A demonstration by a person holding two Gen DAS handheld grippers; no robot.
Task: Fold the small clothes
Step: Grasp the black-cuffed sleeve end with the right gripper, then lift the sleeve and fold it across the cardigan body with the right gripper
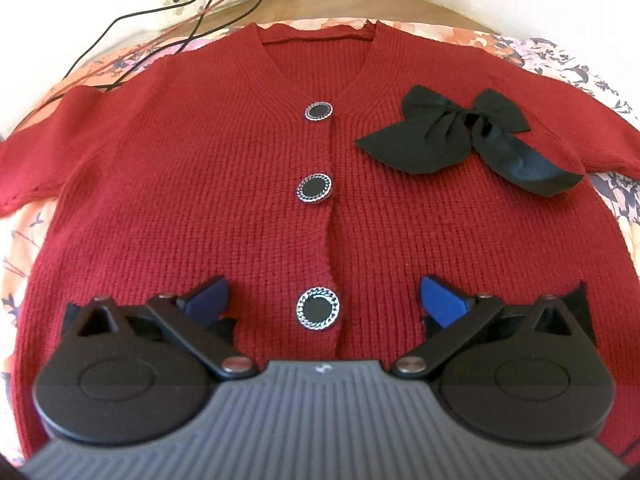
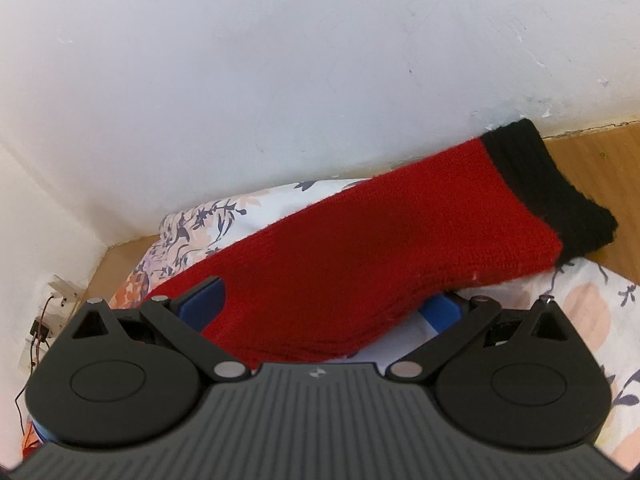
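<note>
In the left wrist view, a red knitted cardigan (image 1: 200, 168) is seen spread flat, front up, on a flowered sheet (image 1: 24, 236). Three round black buttons are set down its middle, the lowest button (image 1: 319, 307) lying between the blue fingers (image 1: 208, 298) of the left gripper (image 1: 324, 300). These fingers are held wide apart above the lower part of the cardigan, and nothing is gripped. A black bow (image 1: 460, 136) is fixed near the neckline. Black cables (image 1: 192, 20) are run from wall sockets onto the sheet.

In the right wrist view, a red sleeve (image 2: 360, 248) with a black cuff (image 2: 548, 188) is seen stretched toward a white wall (image 2: 280, 60), over the flowered sheet. The right gripper (image 2: 320, 312) is spread, and the sleeve's near part lies between its fingers (image 2: 204, 304); whether cloth is pinched cannot be told.
</note>
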